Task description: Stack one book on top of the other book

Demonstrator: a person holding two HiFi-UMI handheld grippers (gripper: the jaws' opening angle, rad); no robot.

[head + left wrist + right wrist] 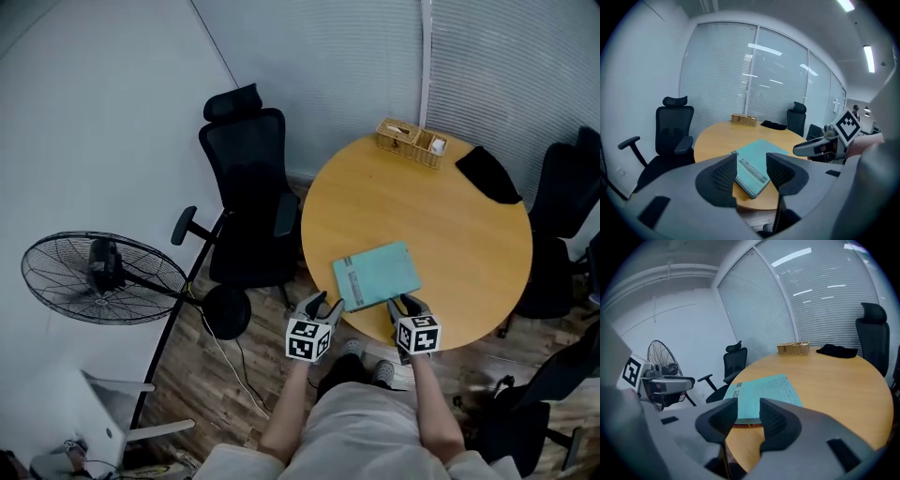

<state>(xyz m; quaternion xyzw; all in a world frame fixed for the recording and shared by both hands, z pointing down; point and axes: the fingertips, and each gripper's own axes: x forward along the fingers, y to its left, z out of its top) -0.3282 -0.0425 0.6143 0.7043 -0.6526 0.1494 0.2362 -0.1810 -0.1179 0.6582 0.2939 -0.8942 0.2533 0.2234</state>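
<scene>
at the near rim of a round wooden table (459,234), a person holds the left gripper (324,304) and the right gripper (409,304) just off the two near corners of a teal book (377,275). both claws are spread, their pads pressing on nothing; each gripper view shows a corner of the book through the gap, beyond the tips. the teal book lies flat on top of a second book, whose red edge (745,424) peeks out beneath it in the right gripper view. the stack sits by the table's near edge, turned at a slant. a pale label strip runs along the teal cover's spine side, its print too small to read.

nothing stands between the grippers and the stack. at the table's far edge a wicker basket (411,142) holds pale items that cannot be made out, and a black cloth-like object (487,174) lies near it. a black office chair (246,197) stands to the left of the table, with a floor fan (103,278) further left. more dark chairs (562,225) crowd the right side, and closed blinds (506,56) line the wall behind.
</scene>
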